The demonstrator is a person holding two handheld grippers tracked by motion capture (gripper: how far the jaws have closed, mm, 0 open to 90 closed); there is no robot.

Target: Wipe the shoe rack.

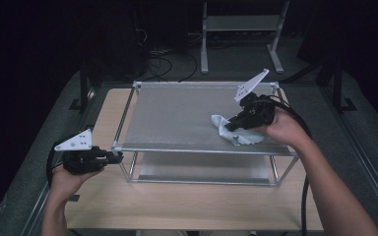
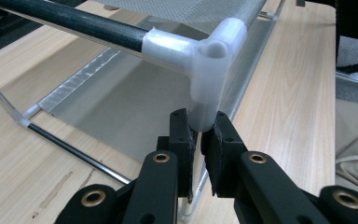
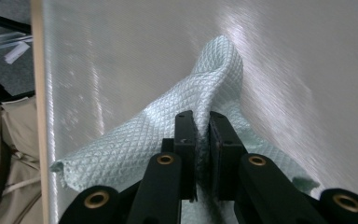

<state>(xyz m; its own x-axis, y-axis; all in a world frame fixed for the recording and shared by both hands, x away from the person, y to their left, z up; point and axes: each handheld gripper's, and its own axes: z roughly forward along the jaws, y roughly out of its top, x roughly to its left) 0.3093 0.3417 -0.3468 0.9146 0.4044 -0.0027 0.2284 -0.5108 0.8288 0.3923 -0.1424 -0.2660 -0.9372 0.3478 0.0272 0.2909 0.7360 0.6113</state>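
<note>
The desk carries a light frame rack whose top is a grey sheet, and everything here is arranged around that rack. It looks flimsy enough to slide under a sideways push, which I take to be why the left claw is clenched on the post just under the white corner joint at the rack's near left corner: it pins the rack in place. Over the sheet's near right part, the right claw is clamped on a bunched fold of the pale green cloth, the rest of the cloth lying flat on the sheet, so a sweep of the hand would drag it across the sheet as a wipe.
</note>
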